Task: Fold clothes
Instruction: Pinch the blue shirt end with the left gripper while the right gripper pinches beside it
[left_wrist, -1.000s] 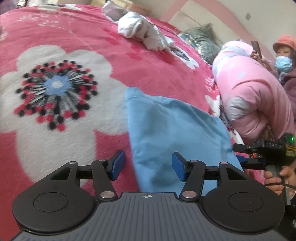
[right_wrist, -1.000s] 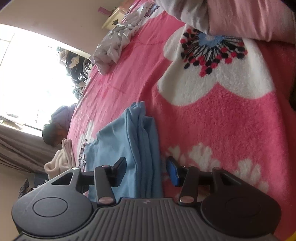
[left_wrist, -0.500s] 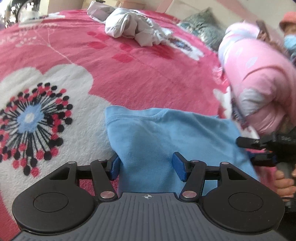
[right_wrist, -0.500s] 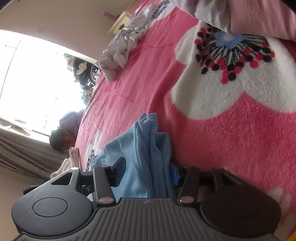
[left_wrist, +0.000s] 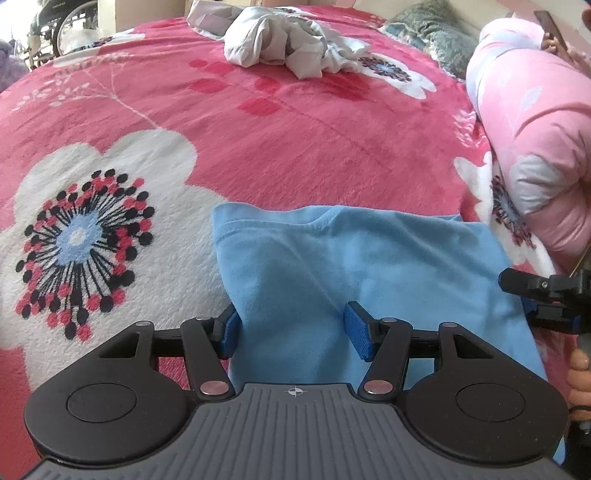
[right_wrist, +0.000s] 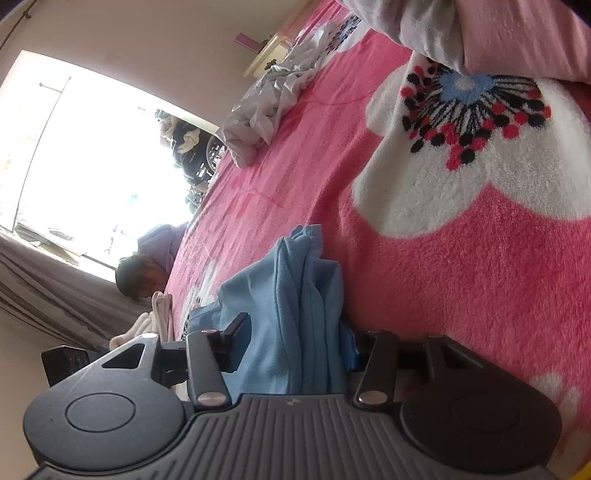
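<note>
A folded light-blue garment (left_wrist: 362, 266) lies on the pink floral blanket (left_wrist: 295, 147). My left gripper (left_wrist: 294, 332) is open and straddles the garment's near left corner. Its left pad (left_wrist: 231, 332) sits just outside the cloth's edge and its right pad (left_wrist: 357, 334) rests over the cloth. In the right wrist view the garment's stacked folded edge (right_wrist: 295, 306) stands between the fingers of my open right gripper (right_wrist: 295, 338). The right pad (right_wrist: 349, 347) lies against the cloth. The right gripper (left_wrist: 524, 297) also shows at the garment's right edge, held by a hand (left_wrist: 580, 373).
A crumpled grey-white garment (left_wrist: 288, 48) lies at the far side of the bed. A rolled pink quilt (left_wrist: 528, 129) borders the right side, with a green pillow (left_wrist: 436, 37) behind it. A person (right_wrist: 144, 273) bends beside the bed near the bright window.
My left gripper swung right and forward, so the blue garment's corner now lies between its fingers. My right gripper slid onto the folded edge, which now fills its gap.
</note>
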